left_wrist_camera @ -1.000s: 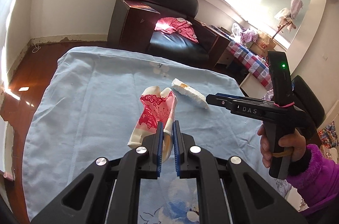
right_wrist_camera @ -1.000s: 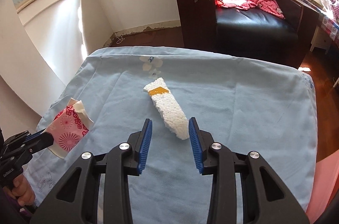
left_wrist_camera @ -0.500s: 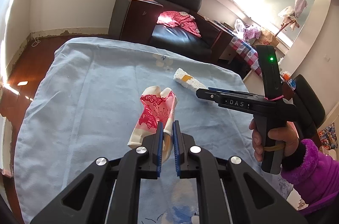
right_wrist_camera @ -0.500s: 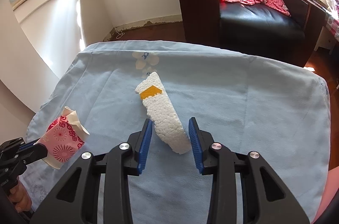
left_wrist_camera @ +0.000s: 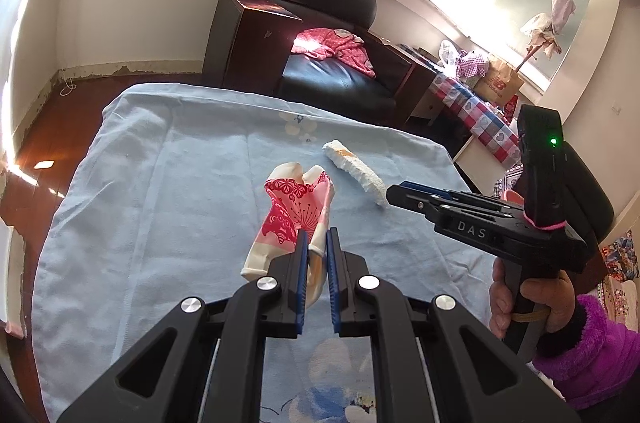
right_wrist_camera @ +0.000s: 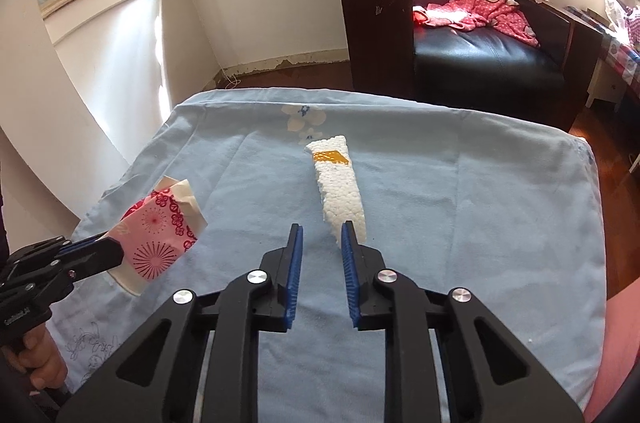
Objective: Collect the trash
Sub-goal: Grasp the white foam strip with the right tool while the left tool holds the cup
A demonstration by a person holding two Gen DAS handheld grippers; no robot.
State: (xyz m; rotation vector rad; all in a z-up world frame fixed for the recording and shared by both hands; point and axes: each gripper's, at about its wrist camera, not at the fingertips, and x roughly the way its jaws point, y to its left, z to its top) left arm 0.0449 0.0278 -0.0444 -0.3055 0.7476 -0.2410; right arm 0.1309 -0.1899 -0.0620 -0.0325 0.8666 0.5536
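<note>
Left tool (left_wrist_camera: 316,243) pinches the paper cup (left_wrist_camera: 294,219); right tool (right_wrist_camera: 322,237) has been narrowing.
Right view alone shows the foam piece (right_wrist_camera: 340,187) on the blue cloth (right_wrist_camera: 460,203), outside its right finger, nothing between.

A pale blue cloth (right_wrist_camera: 460,207) with a white flower print (right_wrist_camera: 304,121) near its far edge covered the surface. Beyond that far edge stood a black leather armchair (right_wrist_camera: 472,35) holding a crumpled pink spotted garment (right_wrist_camera: 488,15). A checked cloth (left_wrist_camera: 484,123) draped furniture past the right corner.
</note>
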